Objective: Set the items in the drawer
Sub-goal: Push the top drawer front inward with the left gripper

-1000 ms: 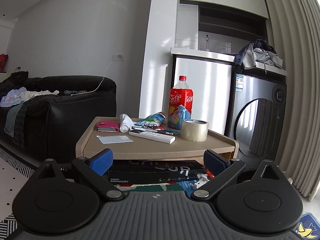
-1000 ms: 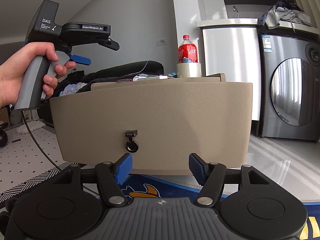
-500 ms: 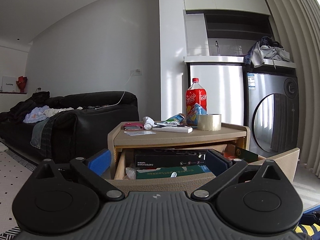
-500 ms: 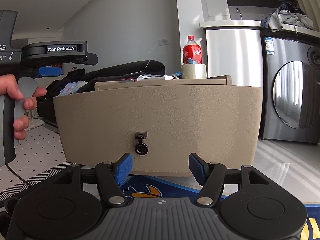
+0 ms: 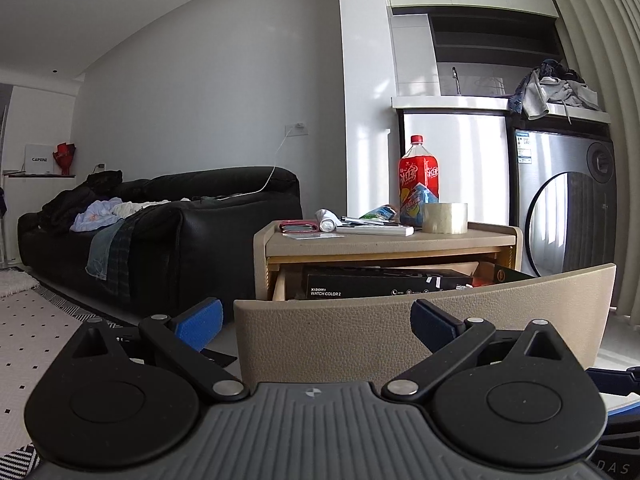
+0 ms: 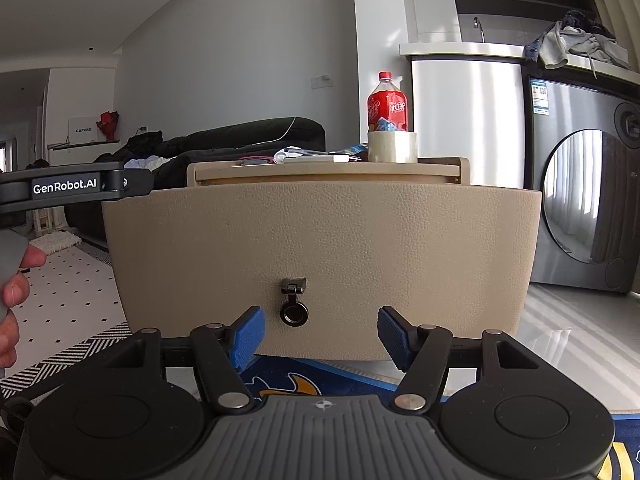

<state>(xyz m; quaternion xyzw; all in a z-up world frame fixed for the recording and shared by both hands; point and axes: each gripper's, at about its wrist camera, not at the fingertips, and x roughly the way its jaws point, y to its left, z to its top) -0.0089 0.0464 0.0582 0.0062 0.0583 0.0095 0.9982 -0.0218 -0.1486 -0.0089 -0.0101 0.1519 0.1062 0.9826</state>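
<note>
The left gripper has dropped lower and pulled back since a second ago: then its camera looked down across the top of the beige side table, now it sits level with the open drawer, whose curved beige front fills the space between its blue fingertips. The jaws are spread wide and hold nothing. Above the drawer's front edge, a black box labelled "Watch Color 2" shows inside.

The items wait on the tabletop: a roll of clear tape near the right edge, a red soda bottle behind it, a white remote, a pink case and a rolled white cloth toward the left edge.

The right gripper has barely shifted. It faces the drawer front, jaws spread and empty, with the small dark ring pull just above and between its fingertips. At the left edge of its view, a hand grips the left gripper's handle, now lower and mostly out of frame.

A black sofa stands left of the table and a washing machine to the right, with open floor on both sides of the drawer.
</note>
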